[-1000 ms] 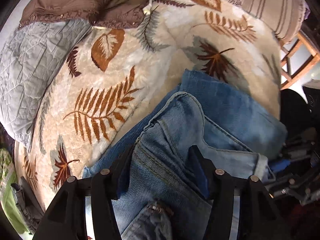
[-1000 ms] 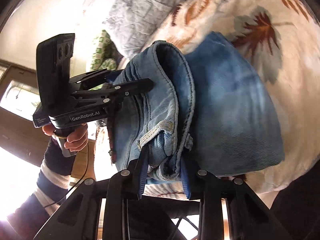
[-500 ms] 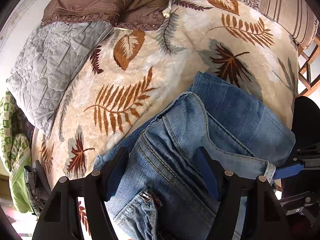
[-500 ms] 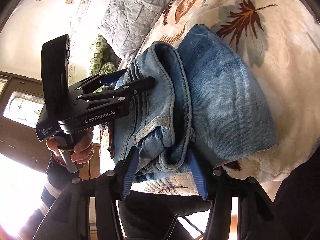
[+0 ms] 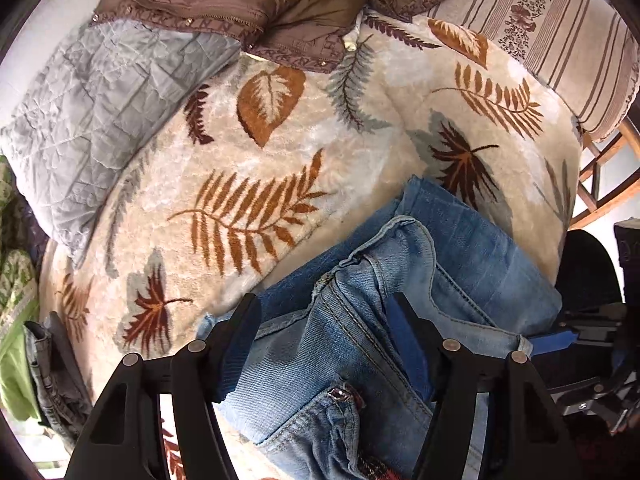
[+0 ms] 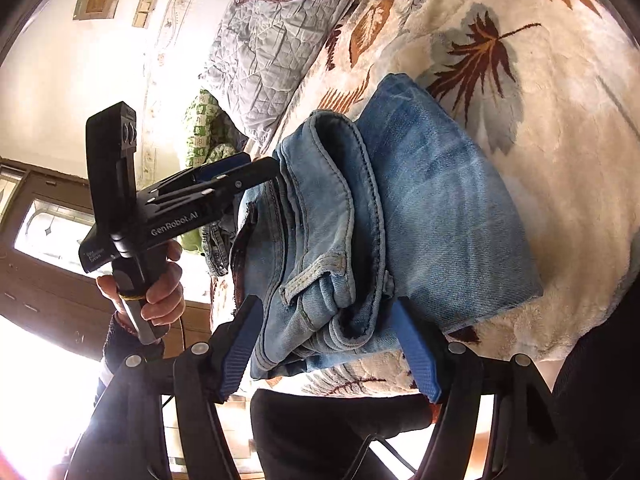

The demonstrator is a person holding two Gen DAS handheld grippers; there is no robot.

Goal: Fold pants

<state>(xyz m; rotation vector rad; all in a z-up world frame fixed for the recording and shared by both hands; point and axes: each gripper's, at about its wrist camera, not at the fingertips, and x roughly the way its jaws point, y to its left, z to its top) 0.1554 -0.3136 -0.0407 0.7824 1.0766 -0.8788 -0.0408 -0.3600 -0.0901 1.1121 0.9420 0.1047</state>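
Folded blue jeans point(image 5: 420, 280) lie on a cream leaf-patterned blanket point(image 5: 260, 168) near its front edge. My left gripper point(image 5: 324, 320) is open, its jaws spread either side of the waistband end, resting over the denim. My right gripper point(image 6: 328, 320) is open too, its blue pads point(image 6: 416, 356) apart around the folded edge of the jeans point(image 6: 420, 208). The left gripper point(image 6: 248, 176) shows in the right wrist view at the jeans' far side, held by a hand.
A grey quilted pillow point(image 5: 92, 120) and a brown pillow point(image 5: 240, 4) lie at the bed's far side, a striped cushion point(image 5: 560, 32) at the right. A green cloth point(image 5: 16, 280) and grey jeans point(image 5: 52, 380) hang at the left edge. A wooden frame point(image 5: 604, 184) stands right.
Both grippers opened their jaws wider and let go of the jeans, which now rest folded on the blanket. Both cameras drew back a little.
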